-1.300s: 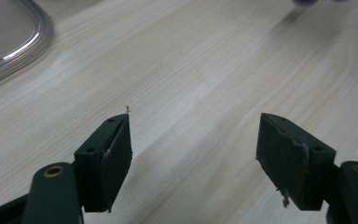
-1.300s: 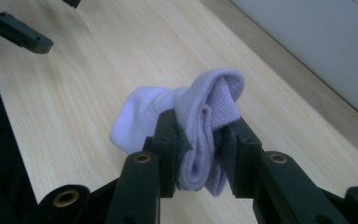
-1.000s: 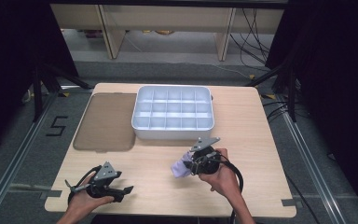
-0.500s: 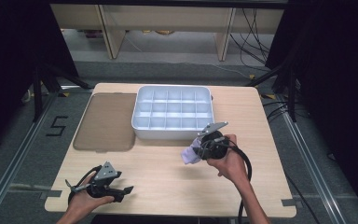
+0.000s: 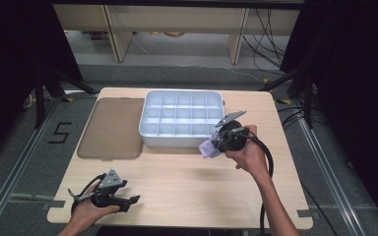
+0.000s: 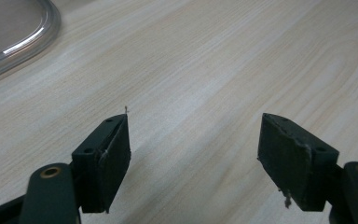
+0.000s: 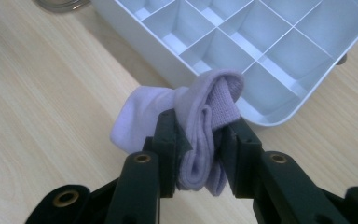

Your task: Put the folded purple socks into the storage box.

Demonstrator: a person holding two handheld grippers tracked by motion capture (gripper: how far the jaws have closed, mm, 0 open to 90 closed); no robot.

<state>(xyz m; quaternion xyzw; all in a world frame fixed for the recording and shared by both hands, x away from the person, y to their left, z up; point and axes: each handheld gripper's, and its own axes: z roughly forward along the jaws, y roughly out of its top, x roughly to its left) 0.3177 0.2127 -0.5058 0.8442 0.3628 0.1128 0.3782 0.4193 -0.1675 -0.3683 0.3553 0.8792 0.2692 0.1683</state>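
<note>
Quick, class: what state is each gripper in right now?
Left gripper: open, holding nothing, low over the table.
Right gripper: shut on the lilac sock, beside the white divided tray.

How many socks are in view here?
1. A lilac sock is clamped in the right tool, just off the tray's near right corner. The tray's visible cells look empty; none seems hidden.

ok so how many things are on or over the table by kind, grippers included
white plastic divided trays: 1
clear brownish plastic lids: 1
lilac rolled socks: 1, clamped in the right gripper
black handheld grippers: 2, the left gripper has its jaws apart
total: 5
</note>
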